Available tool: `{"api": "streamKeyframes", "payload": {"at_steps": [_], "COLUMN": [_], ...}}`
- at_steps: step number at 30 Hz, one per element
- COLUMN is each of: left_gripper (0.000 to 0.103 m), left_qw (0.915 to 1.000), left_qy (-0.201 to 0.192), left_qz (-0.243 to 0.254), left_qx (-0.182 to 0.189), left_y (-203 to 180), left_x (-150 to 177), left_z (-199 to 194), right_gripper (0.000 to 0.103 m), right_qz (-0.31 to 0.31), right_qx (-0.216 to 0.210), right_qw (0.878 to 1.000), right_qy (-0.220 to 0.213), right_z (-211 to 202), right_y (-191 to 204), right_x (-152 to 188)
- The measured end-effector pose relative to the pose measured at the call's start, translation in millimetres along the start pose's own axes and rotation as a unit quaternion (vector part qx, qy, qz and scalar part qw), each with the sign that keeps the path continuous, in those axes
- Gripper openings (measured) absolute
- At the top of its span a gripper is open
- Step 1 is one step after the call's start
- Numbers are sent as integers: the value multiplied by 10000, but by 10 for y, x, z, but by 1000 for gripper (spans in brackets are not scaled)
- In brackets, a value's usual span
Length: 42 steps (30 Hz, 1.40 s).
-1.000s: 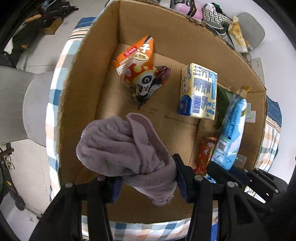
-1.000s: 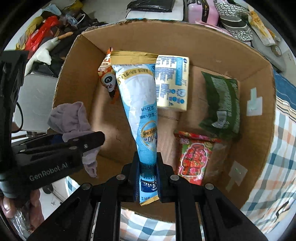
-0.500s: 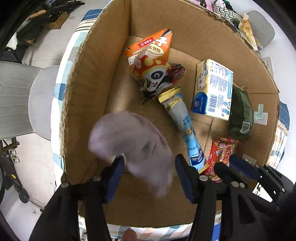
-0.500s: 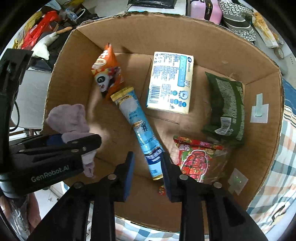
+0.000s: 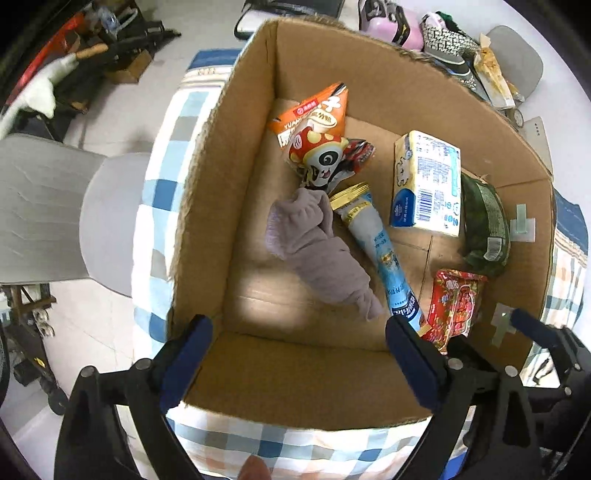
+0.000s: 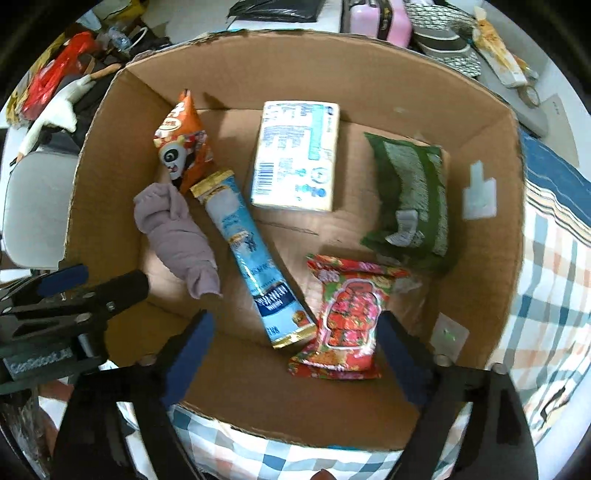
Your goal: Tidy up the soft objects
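Note:
A cardboard box (image 5: 240,177) (image 6: 491,110) sits on a checked cloth. On its floor lie a mauve cloth (image 5: 317,254) (image 6: 177,236), a blue tube pack (image 5: 380,251) (image 6: 255,258), an orange panda snack bag (image 5: 317,129) (image 6: 181,144), a pale yellow pack (image 5: 428,184) (image 6: 295,158), a green pack (image 5: 484,225) (image 6: 410,195) and a red pack (image 5: 454,302) (image 6: 347,314). My left gripper (image 5: 299,362) is open and empty above the box's near wall. My right gripper (image 6: 295,354) is open and empty above the near edge.
A grey chair (image 5: 48,206) stands left of the box. A pink case (image 6: 376,18), a patterned bag (image 5: 447,37) and clutter (image 6: 55,74) lie on the floor beyond it. The left gripper's body (image 6: 70,295) shows at the right wrist view's left edge.
My left gripper opened and let go of the mauve cloth, which now lies in the box. My right gripper let go of the blue tube pack and opened wider. Both drew back.

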State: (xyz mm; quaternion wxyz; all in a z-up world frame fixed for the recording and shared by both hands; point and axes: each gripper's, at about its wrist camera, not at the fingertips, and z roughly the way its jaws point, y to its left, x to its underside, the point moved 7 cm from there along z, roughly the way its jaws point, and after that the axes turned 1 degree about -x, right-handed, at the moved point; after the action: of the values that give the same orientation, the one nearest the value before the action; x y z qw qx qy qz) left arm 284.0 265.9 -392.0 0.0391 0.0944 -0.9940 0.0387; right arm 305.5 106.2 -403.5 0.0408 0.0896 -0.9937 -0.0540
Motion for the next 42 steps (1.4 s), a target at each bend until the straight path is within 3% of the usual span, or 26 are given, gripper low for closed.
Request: {"api": "streamKeyframes", "payload": {"at_steps": [5,19,25,32,38,42], "left_gripper": [97,97,97,97,97,97], "left_qw": [9971,9856,9768,9602,9501,9482], "left_qy": [-601,-1567,-2022,-2670,-3015,-3077], "left_qz": [207,411,547,688,623,671], "left_qx": [-414,-490,-455,-446,-497,-415], "left_y": [-72,-314,-436,-539,-521,-537], "left_x": [117,473,738,1144,1422,1582], "left_z": [-203,-717,-1141,-1821,-2315,-2491], "right_gripper": [103,103,103,103,103,103], "right_qz": [215,781,811,772,761,731], "right_qx": [188,337,286,285,221,218], "right_qw": [9995,9927,9872,9761,9636,9583], "right_qy": [-135,-859,-1343,-2013,-2552,-2756], "right_z": [-92,-655,-1107,-1817,-2404,-2693], "right_y": [-156,-419,-401,-329,-306,-270], "right_x": [215,654,872,1301,1691,1879]}}
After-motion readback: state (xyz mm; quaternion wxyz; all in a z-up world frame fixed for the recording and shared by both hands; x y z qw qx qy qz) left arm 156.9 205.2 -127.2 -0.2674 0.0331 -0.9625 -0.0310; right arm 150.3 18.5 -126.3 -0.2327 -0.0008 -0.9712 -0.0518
